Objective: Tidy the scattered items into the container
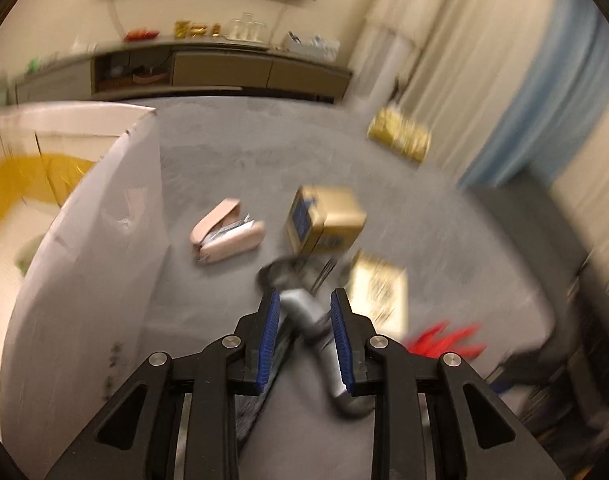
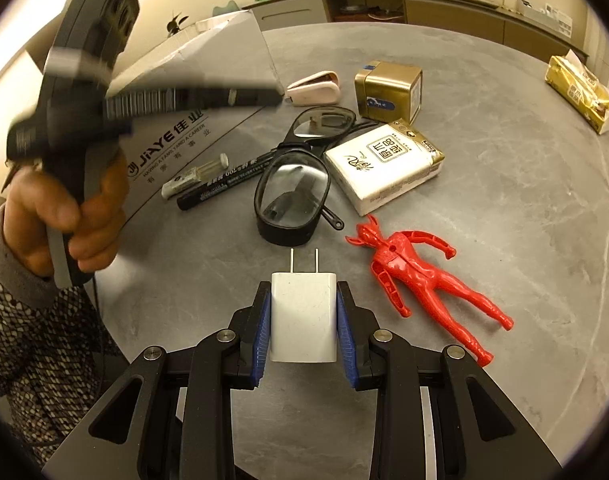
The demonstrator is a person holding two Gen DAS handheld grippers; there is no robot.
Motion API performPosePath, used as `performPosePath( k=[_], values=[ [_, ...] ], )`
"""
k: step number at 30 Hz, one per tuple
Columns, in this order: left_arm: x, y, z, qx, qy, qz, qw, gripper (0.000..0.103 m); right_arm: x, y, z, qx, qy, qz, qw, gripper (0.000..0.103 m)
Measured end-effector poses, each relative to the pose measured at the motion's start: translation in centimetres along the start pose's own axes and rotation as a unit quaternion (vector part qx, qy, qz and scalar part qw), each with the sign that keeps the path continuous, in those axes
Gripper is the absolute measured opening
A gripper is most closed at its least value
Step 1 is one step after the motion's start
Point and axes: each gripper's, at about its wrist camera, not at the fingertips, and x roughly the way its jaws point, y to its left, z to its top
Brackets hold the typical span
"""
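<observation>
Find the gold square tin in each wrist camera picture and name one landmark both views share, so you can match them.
Left wrist view: the gold tin sits just right of centre, blurred, beyond the gripper's jaws.
Right wrist view: the gold tin stands in the upper middle, behind the glasses.
Shared landmark: the pink stapler, immediately left of the tin in both.
</observation>
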Motion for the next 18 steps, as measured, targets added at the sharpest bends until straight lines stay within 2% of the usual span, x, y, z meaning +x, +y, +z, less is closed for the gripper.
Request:
performPosePath(
  k=[2, 5, 8, 11, 12, 13, 15, 18],
  values=[
    [0.4, -1.1, -1.2, 0.053, 0.020, 0.044, 0.9974, 0.028, 0.0, 0.0, 0.1, 0.001, -0.001, 0.001, 1.000, 0.032],
    [1.3, -2.3, -3.0, 0.113, 0.062, 0.056, 0.9901, 0.028, 0.0, 0.0, 0.1, 0.000, -0.001, 0.002, 1.000, 0.032],
    [1.2, -2.9, -4.0, 0.152, 0.053, 0.085, 0.9832, 0.028, 0.2, 0.0, 0.1, 0.001, 0.002, 0.002, 1.000, 0.032],
    [0.9, -1.8, -3.8, 0.133, 0.048, 0.074, 0.9871, 0.028, 0.4, 0.0, 0.2, 0.002, 0.005, 0.001, 1.000, 0.032],
    [1.0, -1.4, -3.7, 0.125, 0.049, 0.075, 0.9881, 0.025, 0.4, 0.0, 0.3, 0.002, 0.004, 0.000, 1.000, 0.032],
    [1.1, -1.0, -3.8, 0.112, 0.053, 0.072, 0.9897, 0.012, 0.3, 0.0, 0.3, 0.003, 0.001, 0.000, 1.000, 0.032],
    [0.7, -0.6, -3.8, 0.097, 0.044, 0.071, 0.9918, 0.000, -0.1, -0.1, 0.4, 0.006, -0.007, 0.001, 1.000, 0.032],
    [-0.3, -0.6, -3.7, 0.094, 0.026, 0.081, 0.9920, 0.000, -0.7, -0.3, 0.7, 0.010, -0.022, 0.003, 1.000, 0.032]
  ],
)
